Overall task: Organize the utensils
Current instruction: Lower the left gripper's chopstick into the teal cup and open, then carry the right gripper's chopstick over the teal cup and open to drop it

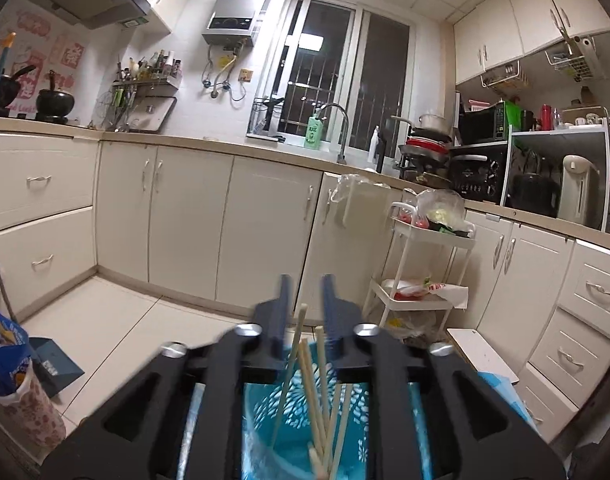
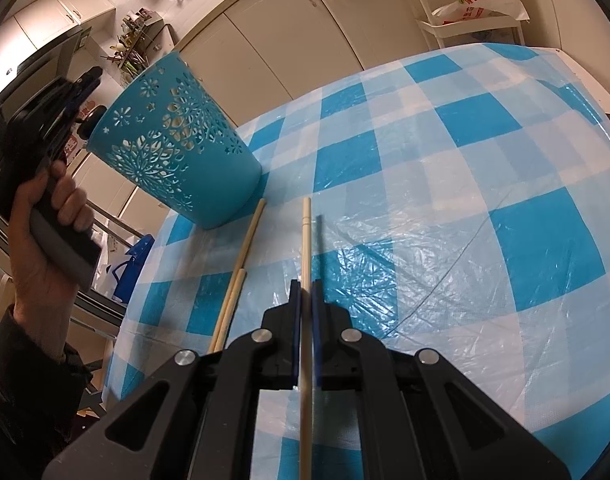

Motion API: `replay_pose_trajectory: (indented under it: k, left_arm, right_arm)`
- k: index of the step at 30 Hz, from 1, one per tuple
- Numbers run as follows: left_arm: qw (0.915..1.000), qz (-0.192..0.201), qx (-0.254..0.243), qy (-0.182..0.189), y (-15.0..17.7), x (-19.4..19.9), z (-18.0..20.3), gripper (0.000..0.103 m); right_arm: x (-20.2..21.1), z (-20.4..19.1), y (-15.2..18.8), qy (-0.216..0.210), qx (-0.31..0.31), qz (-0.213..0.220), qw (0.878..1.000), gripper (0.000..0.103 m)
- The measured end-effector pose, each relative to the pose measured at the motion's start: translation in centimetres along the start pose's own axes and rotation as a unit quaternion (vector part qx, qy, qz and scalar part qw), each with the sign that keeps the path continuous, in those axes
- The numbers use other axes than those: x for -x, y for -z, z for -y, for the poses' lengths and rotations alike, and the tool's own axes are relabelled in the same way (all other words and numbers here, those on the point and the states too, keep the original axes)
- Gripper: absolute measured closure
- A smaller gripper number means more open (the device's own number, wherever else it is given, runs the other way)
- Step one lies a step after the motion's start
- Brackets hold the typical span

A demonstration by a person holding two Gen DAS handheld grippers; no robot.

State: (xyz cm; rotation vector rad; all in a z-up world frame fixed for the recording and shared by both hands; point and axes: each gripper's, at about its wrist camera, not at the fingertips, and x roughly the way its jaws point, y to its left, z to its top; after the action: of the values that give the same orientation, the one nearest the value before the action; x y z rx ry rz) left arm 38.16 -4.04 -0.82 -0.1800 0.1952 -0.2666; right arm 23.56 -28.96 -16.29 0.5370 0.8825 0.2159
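Right wrist view shows your right gripper [image 2: 305, 300] with its jaws pinched narrow on a pale wooden chopstick [image 2: 306, 240], the stick running straight out ahead over the blue-and-white checked plastic tablecloth [image 2: 445, 208]. Two more pale chopsticks [image 2: 241, 264] lie on the cloth just to the left, their far tips close to the base of the turquoise perforated plastic holder [image 2: 177, 144]. That holder is tilted with its mouth leaning away toward your left hand [image 2: 53, 216], while its base corner sits on the cloth.

Your left gripper [image 1: 305, 304] stands with a narrow gap between its jaws, above the holder's mouth; whether it bears on the rim you cannot tell from either view. In the left wrist view several chopsticks [image 1: 317, 392] already stand inside the holder, and one tip rises between the fingers without clearly being gripped.

The chopstick is likely light, stiff and smooth, so it can swivel or slide in a pinch; a hold nearer its middle should steady it. The holder looks light as well and will probably skid on the slick plastic cloth if nudged.

You have open cloth to the right and ahead. On the left the table edge is close behind the holder, so keep the swing inboard.
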Motion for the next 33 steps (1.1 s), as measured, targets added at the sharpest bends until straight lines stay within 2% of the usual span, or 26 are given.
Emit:
replay_pose_trajectory:
  k: [1,2,5,7,10,16,21,26,29,33]
  left_arm:
    - [1.0000,0.002,0.002,-0.003,0.0,0.7,-0.1,0.058]
    - [0.9999,0.008,0.003,-0.010,0.0,1.9,-0.4,0.049]
    - [0.9995,0.016,-0.002,-0.026,0.4,4.7,-0.8,0.034]
    - [0.9993,0.016,-0.003,-0.034,0.9,6.3,-1.2,0.029]
    - [0.9992,0.002,0.003,-0.040,2.3,8.7,-1.8,0.026]
    - [0.9977,-0.035,0.020,-0.055,6.3,12.4,-2.8,0.022]
    - [0.9958,-0.059,0.038,-0.059,8.9,14.3,-3.5,0.021]
    - [0.9937,-0.071,0.063,-0.059,10.0,15.4,-4.4,0.021]
    - [0.9925,-0.074,0.078,-0.059,10.1,15.7,-5.0,0.021]
    - [0.9920,-0.072,0.087,-0.057,9.9,16.3,-5.4,0.021]
  right_arm:
    - [0.0,0.0,0.0,-0.002,-0.001,0.001,1.000,0.097]
    - [0.2,0.1,0.0,-0.005,-0.002,0.005,1.000,0.097]
    - [0.7,0.2,-0.1,-0.019,-0.006,0.018,1.000,0.097]
    - [1.1,0.1,-0.2,-0.027,-0.005,0.027,0.999,0.097]
    - [1.6,-0.2,-0.2,-0.033,0.001,0.039,0.999,0.097]
    - [3.8,-2.0,-1.4,-0.080,-0.007,0.080,0.994,0.097]
    - [6.4,-6.3,-6.0,-0.129,0.014,0.139,0.982,0.097]
    - [6.8,-11.6,-12.2,-0.167,0.036,0.186,0.968,0.097]
    - [5.9,-15.1,-15.9,-0.164,0.059,0.225,0.959,0.097]
    - [2.7,-17.6,-19.0,-0.129,0.066,0.247,0.958,0.097]
